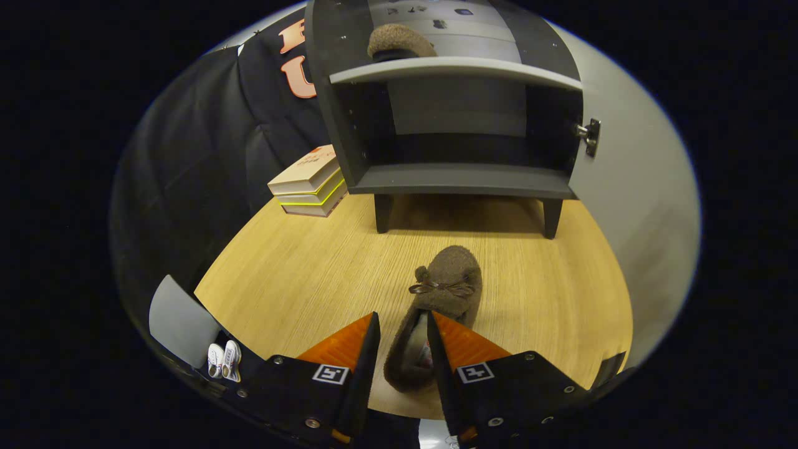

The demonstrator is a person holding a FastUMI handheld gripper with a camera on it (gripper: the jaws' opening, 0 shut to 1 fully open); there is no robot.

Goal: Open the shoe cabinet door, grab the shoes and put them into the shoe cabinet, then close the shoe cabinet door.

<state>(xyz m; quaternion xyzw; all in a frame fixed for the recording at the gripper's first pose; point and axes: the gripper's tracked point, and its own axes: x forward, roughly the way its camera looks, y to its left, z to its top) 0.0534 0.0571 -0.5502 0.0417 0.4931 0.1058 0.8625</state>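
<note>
Straddling gripper (402, 330), fuzzy brown slipper (446, 293)

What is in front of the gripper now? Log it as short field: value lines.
cabinet: door open, lower shelf bare
upper shelf: one brown slipper
table: second slipper, toe toward cabinet
gripper: open, fingers straddling that slipper's heel, not pressing
books: stacked beside cabinet
done: one shoe stored
left: grab second slipper, shut door
</note>
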